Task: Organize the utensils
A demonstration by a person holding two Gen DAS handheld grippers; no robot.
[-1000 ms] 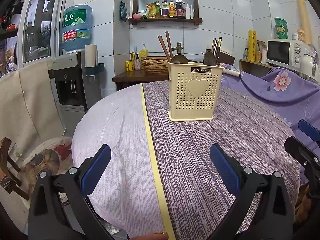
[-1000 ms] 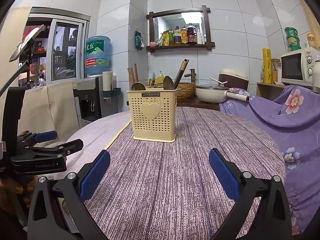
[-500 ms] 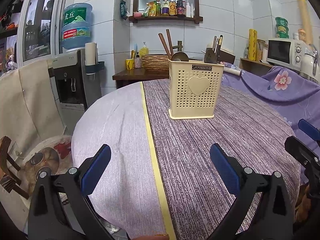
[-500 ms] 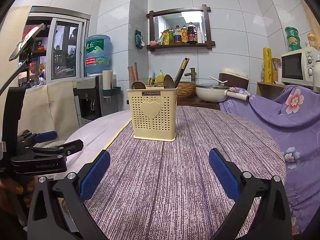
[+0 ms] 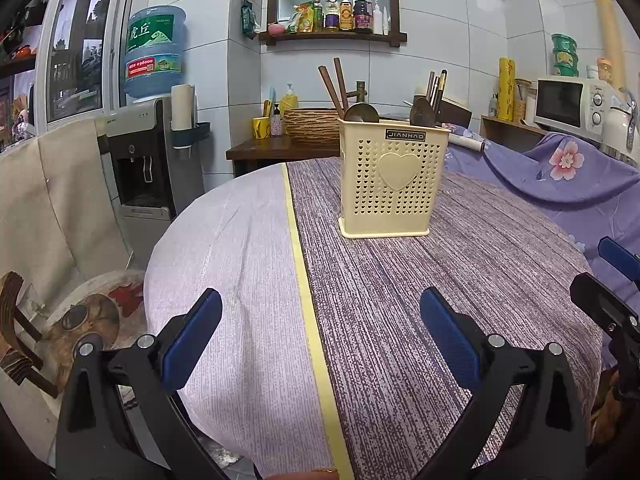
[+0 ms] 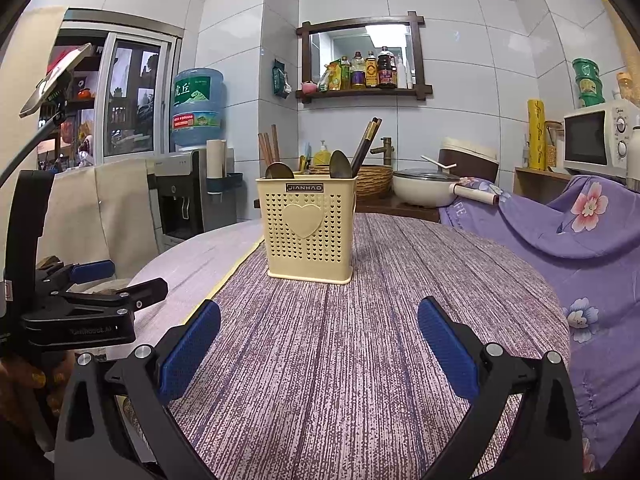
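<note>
Little has shifted: both the left gripper [image 5: 320, 320] and right gripper [image 6: 319, 320] hover wide above the round table [image 6: 400, 320].

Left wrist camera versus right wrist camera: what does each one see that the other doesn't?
Only the left wrist view shows the chair on the floor beside the table, and the right gripper at its edge.

Only the right wrist view shows the white pot on the back counter, the phone on a stand, and the left gripper from the side.

Both show the cream utensil holder with spoons and chopsticks, the table, water jug, microwave and bottle shelf.
</note>
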